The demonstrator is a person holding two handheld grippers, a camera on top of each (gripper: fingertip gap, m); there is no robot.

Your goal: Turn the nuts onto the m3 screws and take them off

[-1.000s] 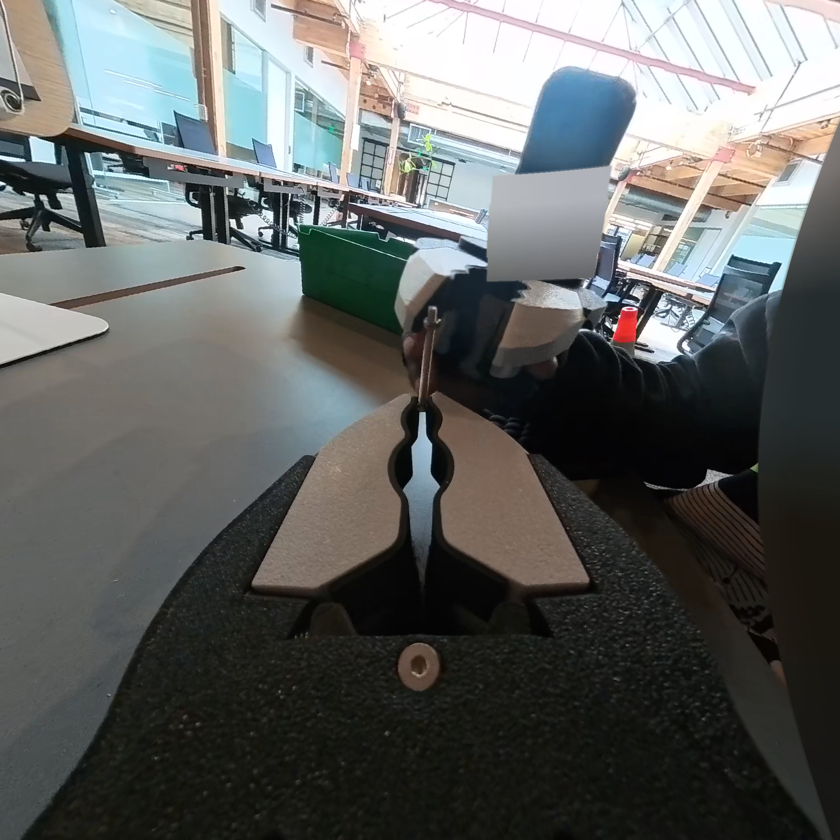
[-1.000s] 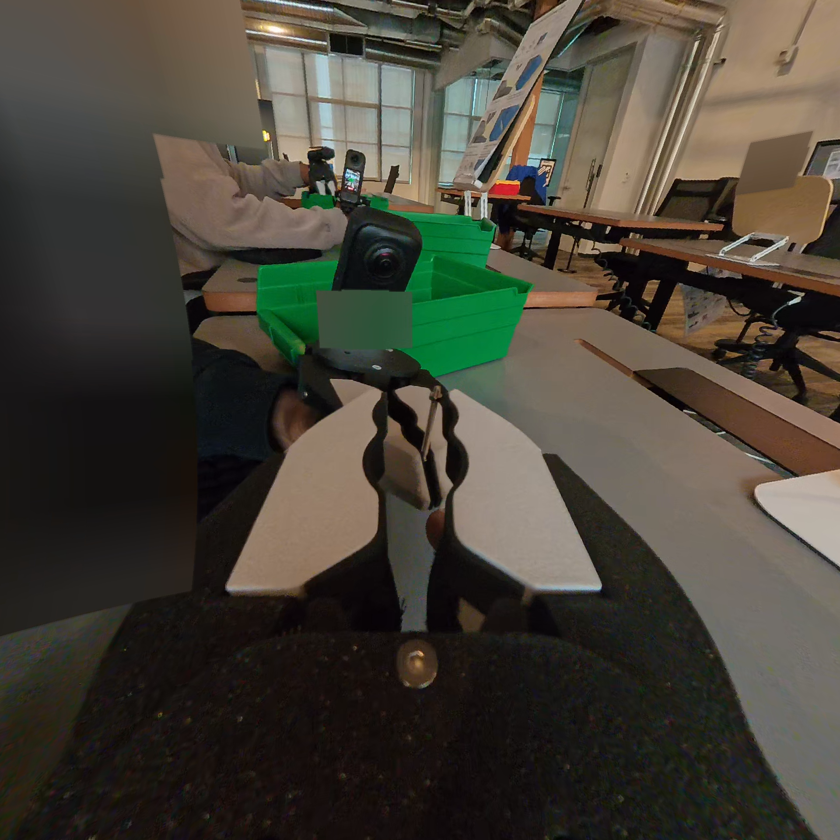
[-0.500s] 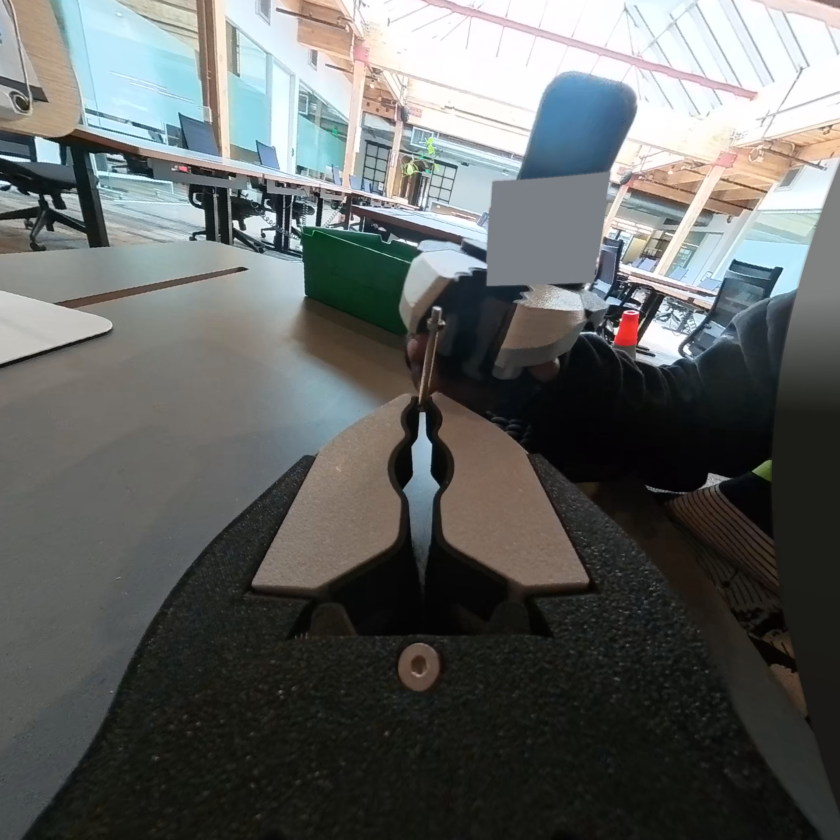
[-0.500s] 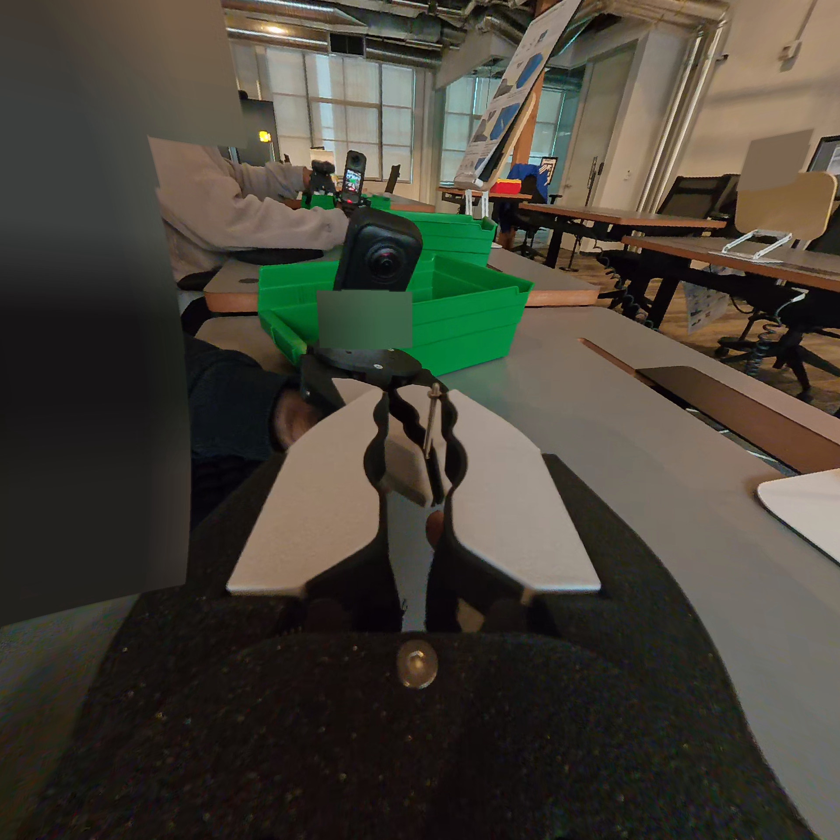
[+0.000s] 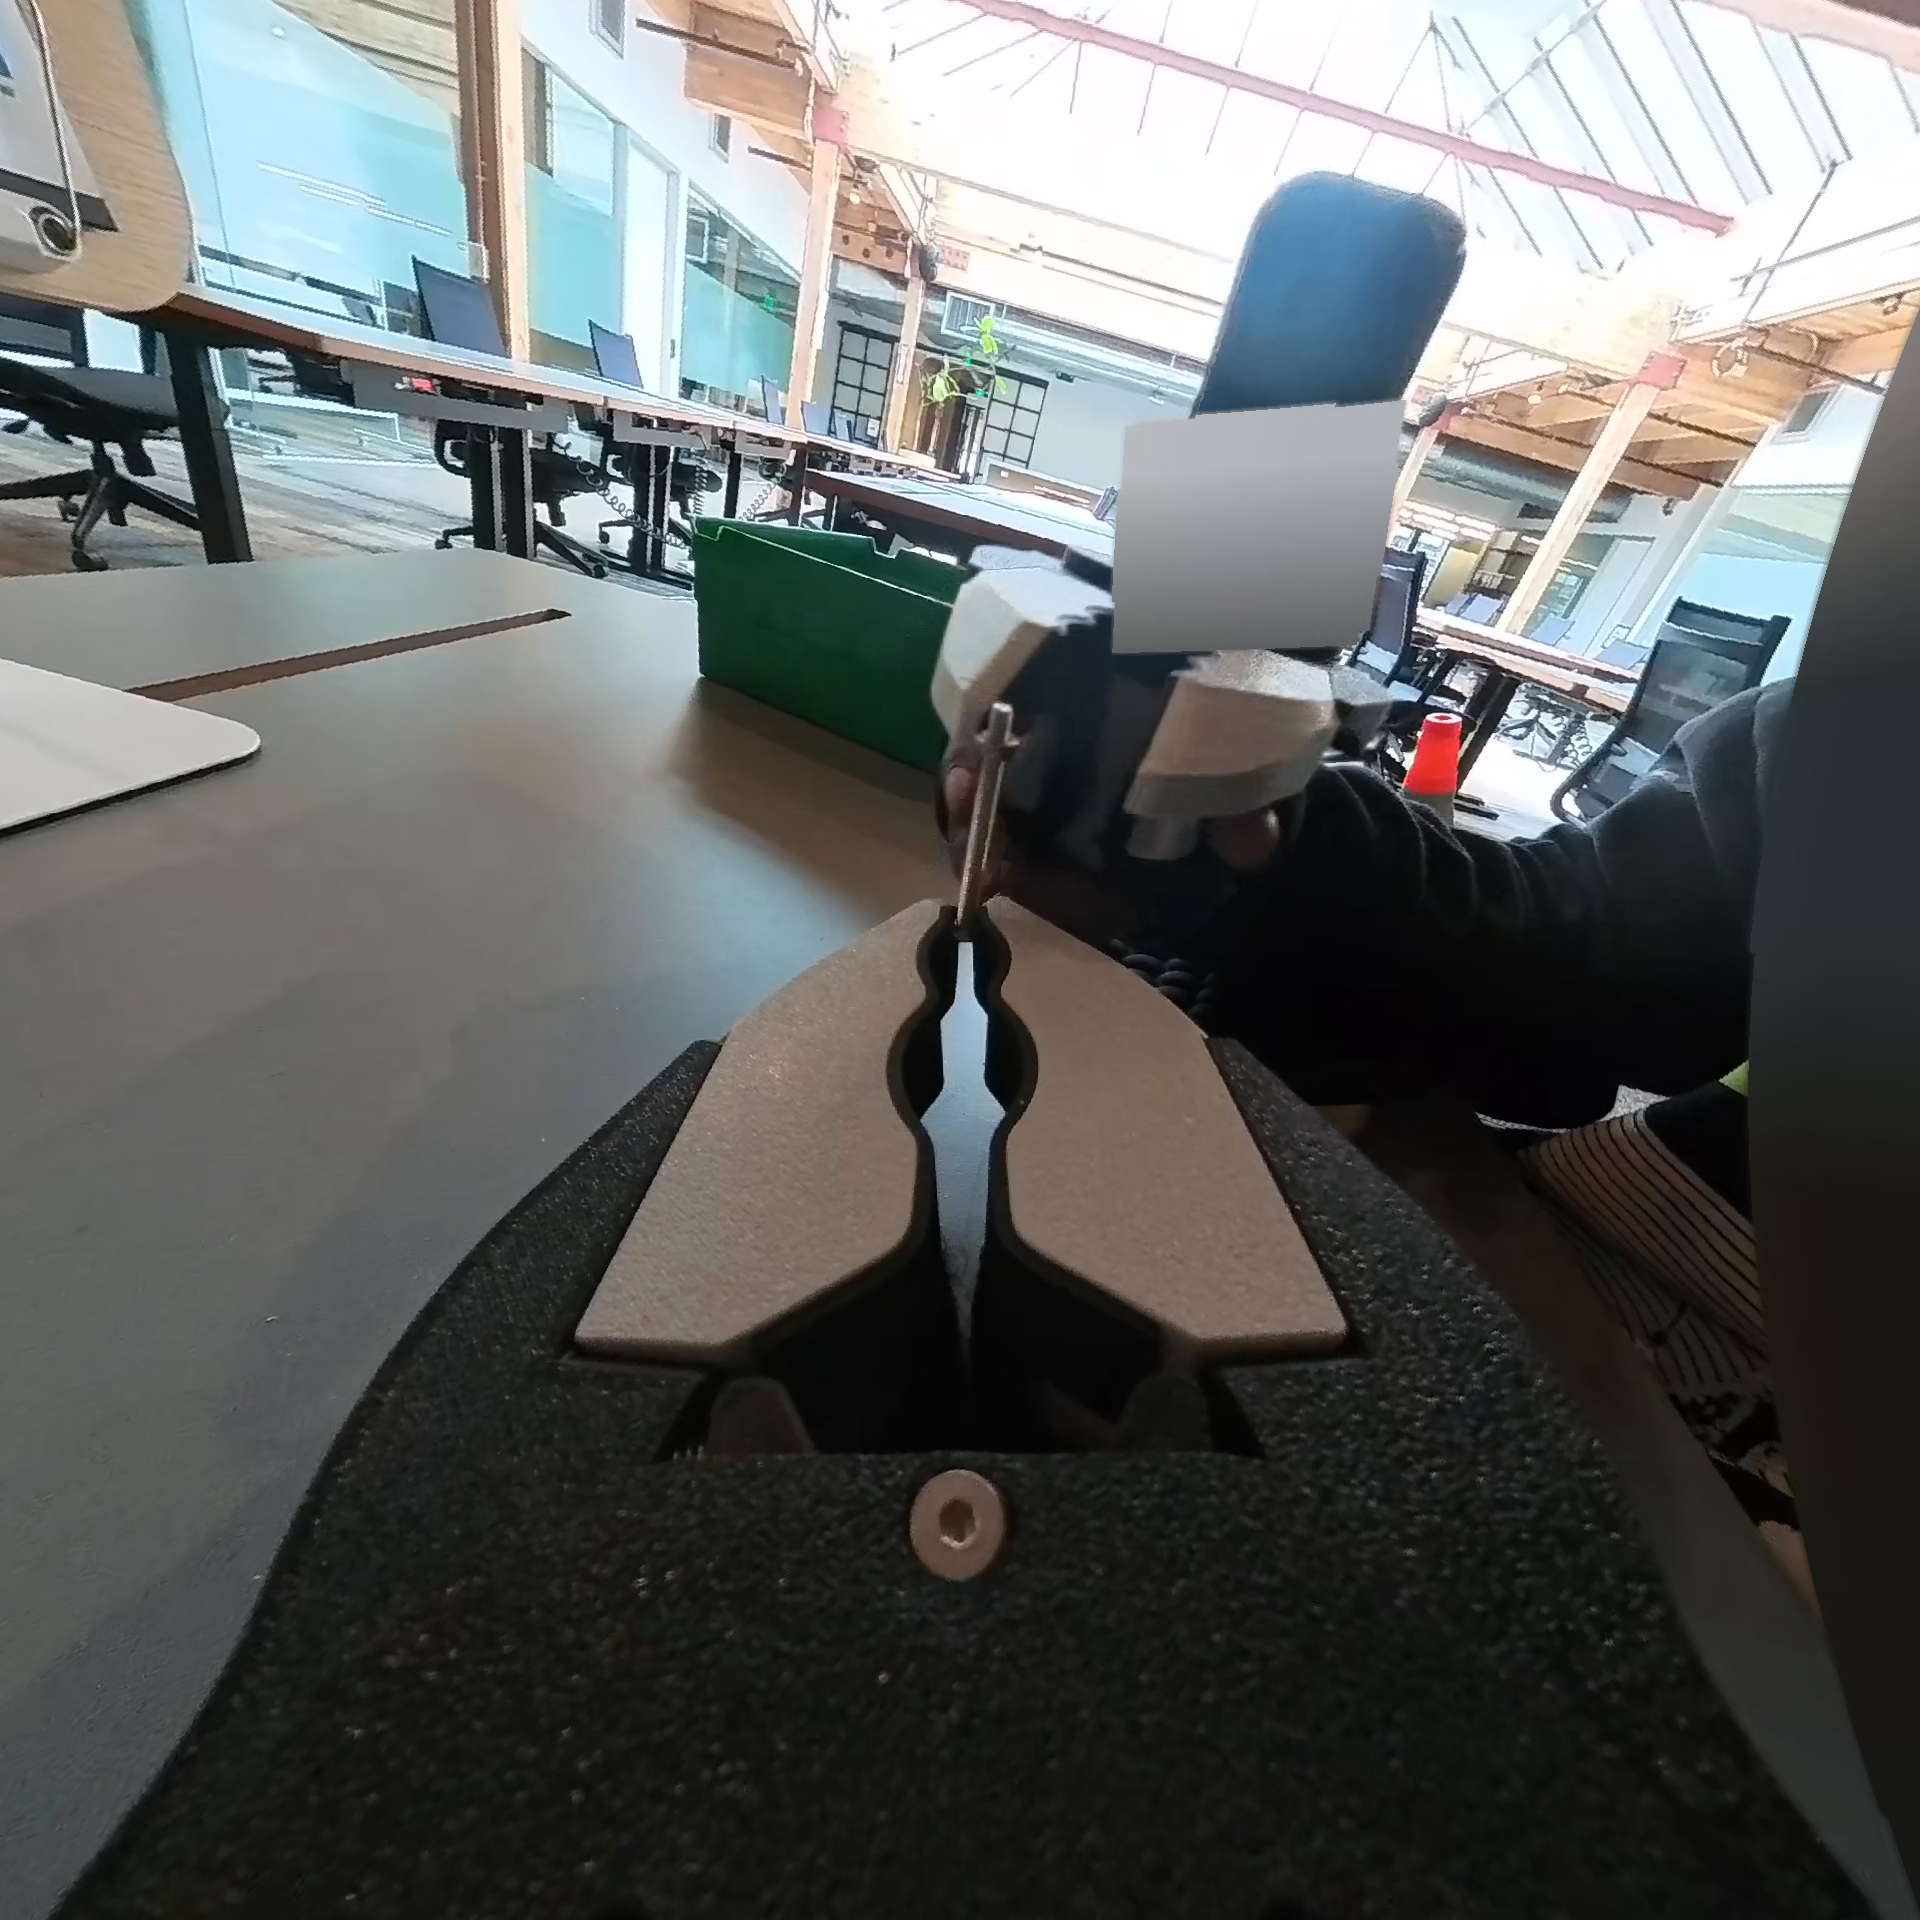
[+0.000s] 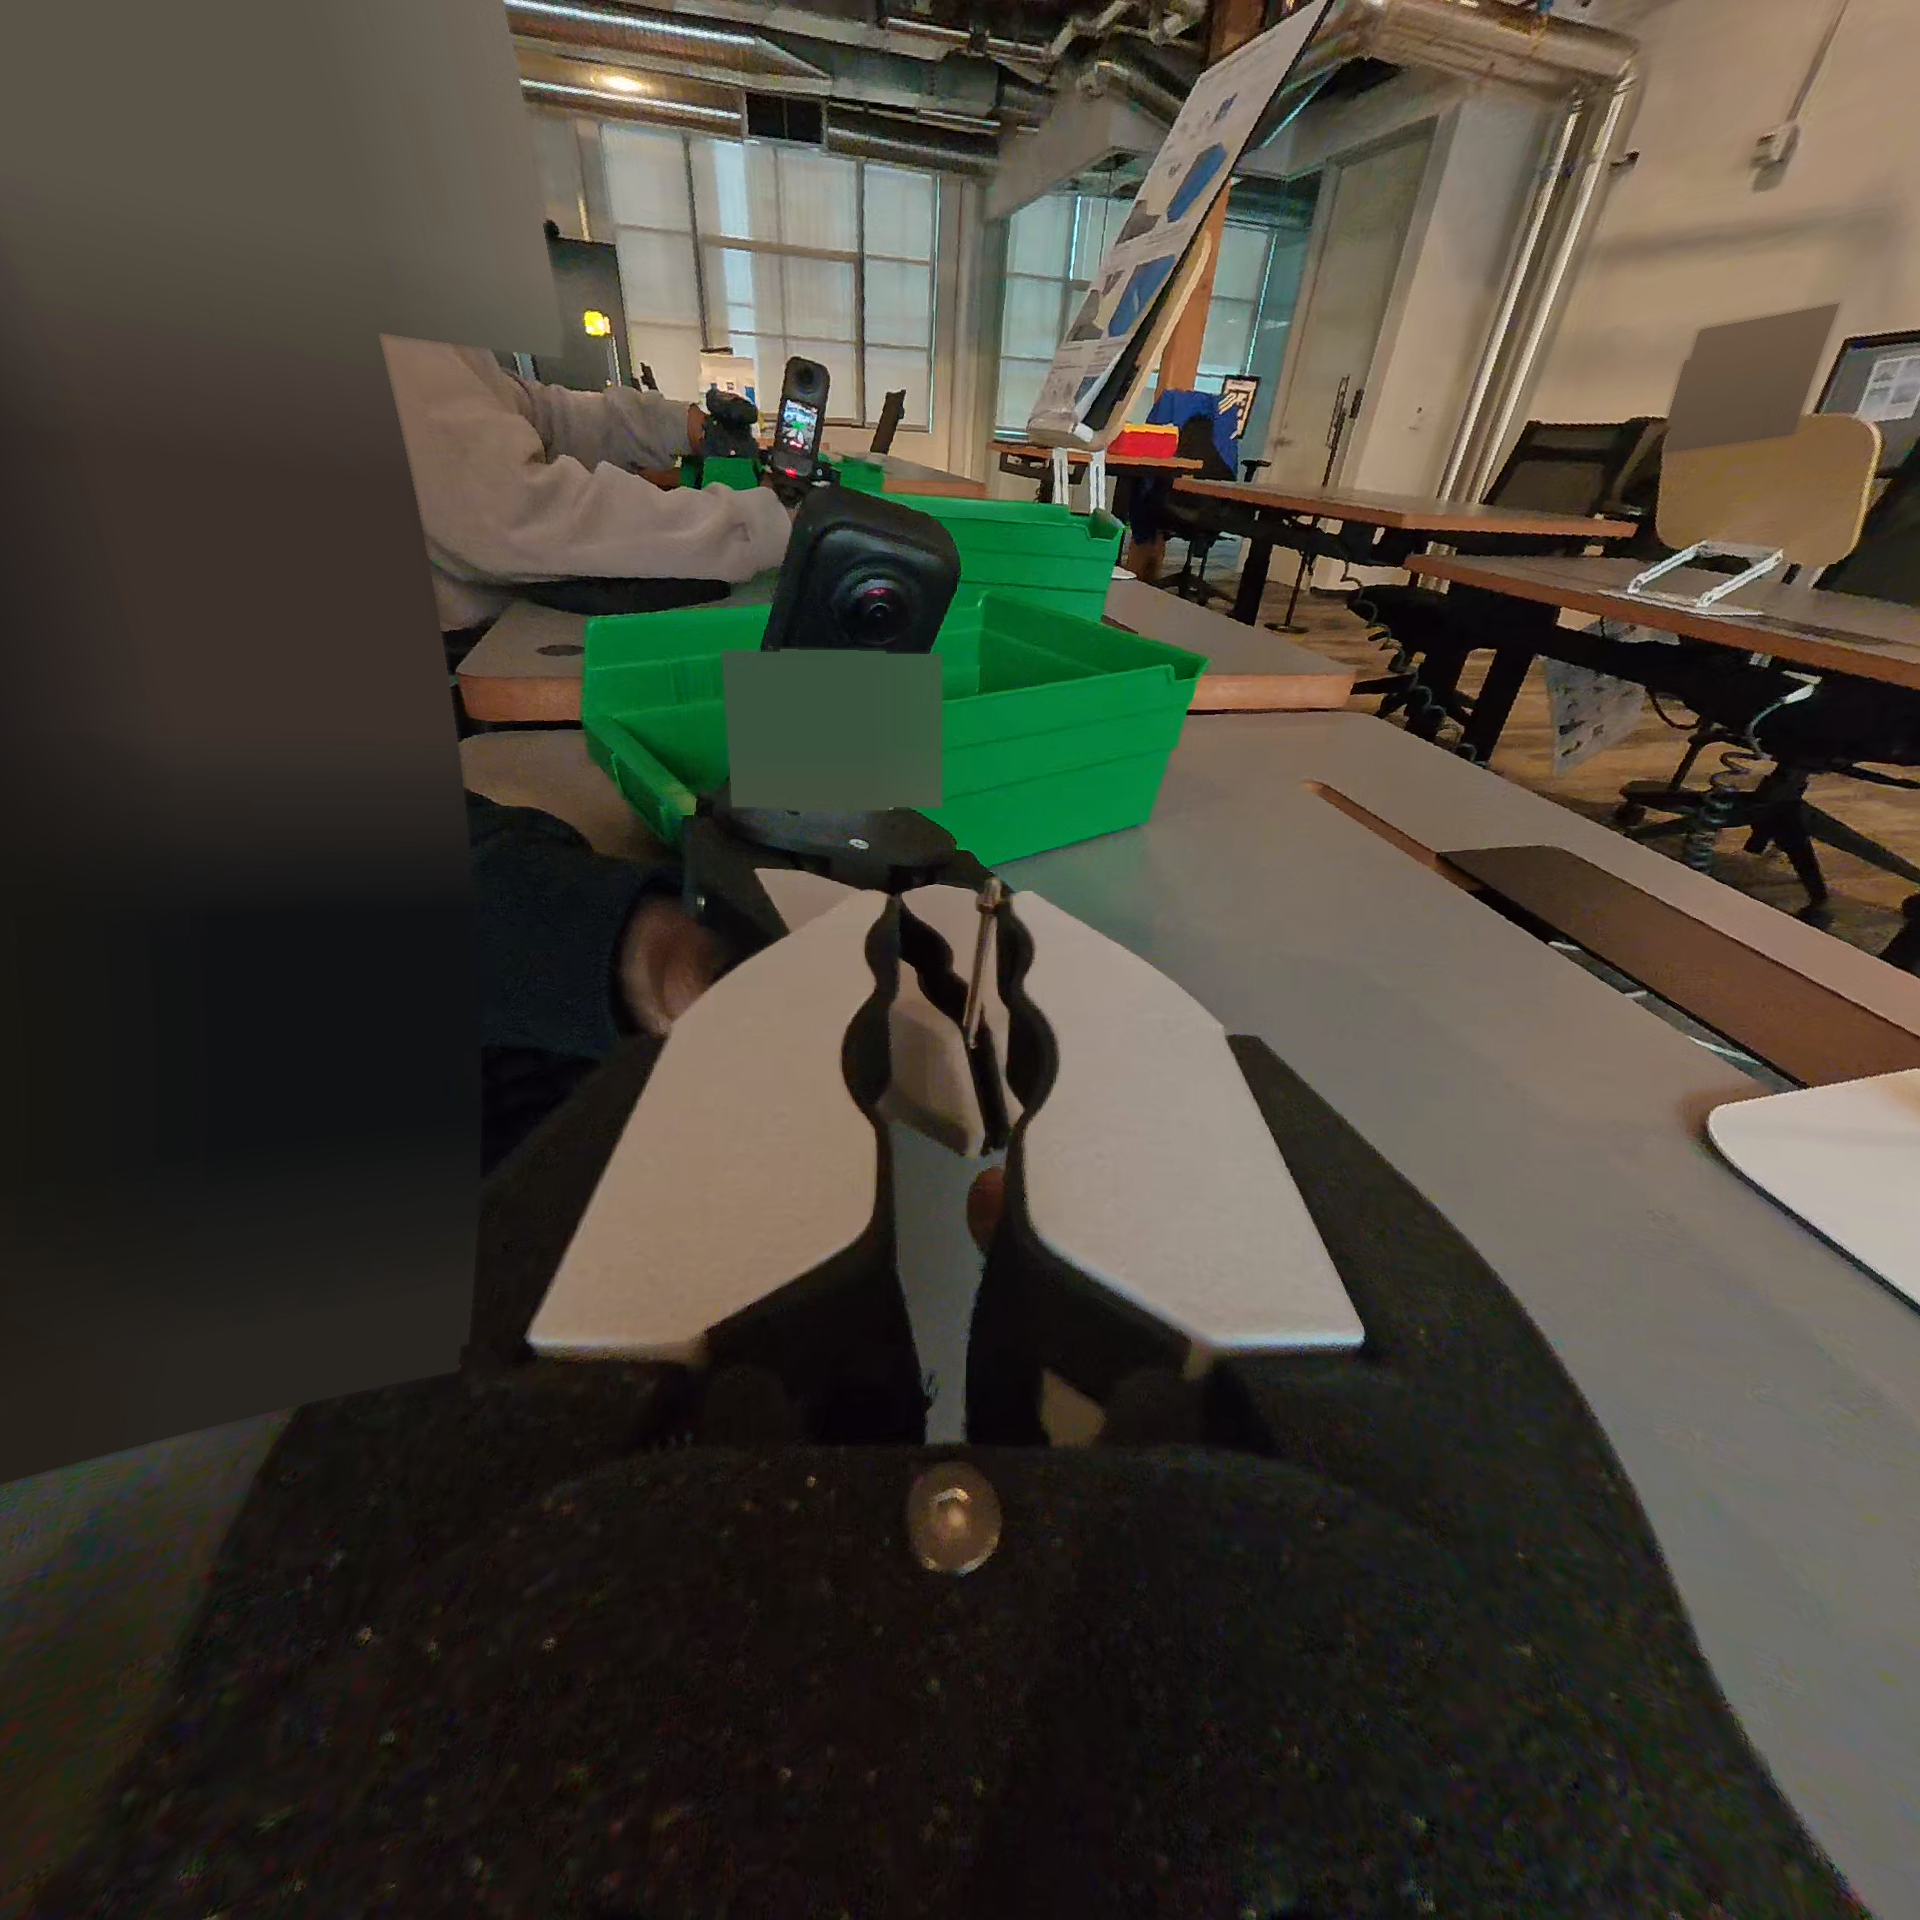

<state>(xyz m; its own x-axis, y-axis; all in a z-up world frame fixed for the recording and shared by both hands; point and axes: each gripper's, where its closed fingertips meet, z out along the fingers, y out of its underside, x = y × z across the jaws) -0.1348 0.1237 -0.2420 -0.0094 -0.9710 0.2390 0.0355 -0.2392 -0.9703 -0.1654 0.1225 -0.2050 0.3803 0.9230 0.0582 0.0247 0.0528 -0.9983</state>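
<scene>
Pinching the foot of a thin screw at its very tips, the left tool is closed almost completely, and the screw stands up from it, leaning slightly, over the near side of the tabletop. A small nut sits close under the screw's top end. The right tool faces it with its jaws partly open around that upper end; the screw runs close along one finger, but no pad can be seen pressing on the nut, so the right tool appears to hold nothing. A green bin stands behind, toward the far edge.

Risks, as I judge them:
- The hold on the screw is only at the fingertips, so a sideways push from the right tool could tilt it or lever it out.
- Closing the right tool off-centre may catch the shaft rather than the nut, so turning would twist the screw in the left tool instead of threading.
- The nut is tiny and near the end of the thread; a loose pinch while unscrewing could let it drop onto the tabletop and roll away.
- A nut pressed on at a tilt could cross-thread and jam.
</scene>
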